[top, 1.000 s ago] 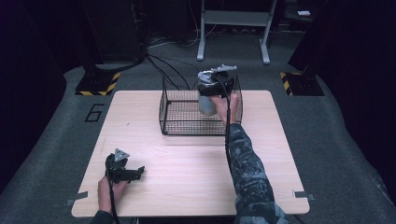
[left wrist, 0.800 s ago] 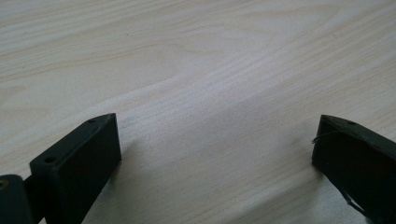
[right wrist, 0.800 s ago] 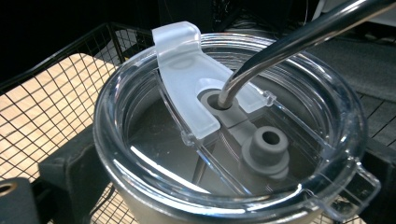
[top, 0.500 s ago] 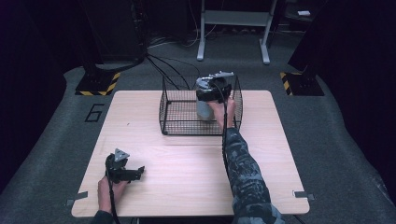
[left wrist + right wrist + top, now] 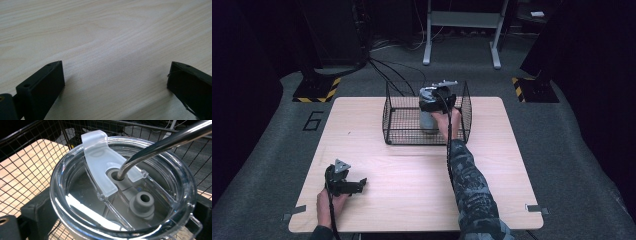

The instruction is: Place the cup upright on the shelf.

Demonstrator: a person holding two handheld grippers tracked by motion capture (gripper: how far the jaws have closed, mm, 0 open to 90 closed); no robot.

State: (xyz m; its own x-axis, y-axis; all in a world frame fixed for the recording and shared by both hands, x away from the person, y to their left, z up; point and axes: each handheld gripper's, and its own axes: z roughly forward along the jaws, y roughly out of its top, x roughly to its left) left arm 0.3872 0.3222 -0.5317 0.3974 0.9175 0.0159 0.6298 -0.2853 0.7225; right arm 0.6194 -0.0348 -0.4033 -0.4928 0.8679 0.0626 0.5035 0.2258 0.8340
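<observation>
My right tongs (image 5: 432, 107) are down in the wire basket (image 5: 394, 112) at the far middle of the tabletop (image 5: 412, 170), and they're closed around the tumbler (image 5: 428, 120), one jaw on each side just under its clear lid (image 5: 120, 202). From the right gripper view I'm looking straight down on that lid, with the frosted slider tab (image 5: 100, 157) flipped up and a metal straw (image 5: 160, 143) poking through the grey grommet and leaning off to the upper right. The tumbler stands upright inside the basket, toward its right half; whether its base rests on the wire floor, I can't tell from here.

Handling, as I read it: a steel-bodied cup, rigid, so it won't give under the squeeze, but smooth and round, so it could slip or spin between flat jaws. The lid's lip above the jaws should act as a stop. I can't see any contents, so weight is a guess. The straw is loose in its hole and will swing, and it could catch the basket wires.

My left tongs (image 5: 343, 182) are parked near the front left of the tabletop, jaws spread wide, holding nothing, just bare wood between them.
</observation>
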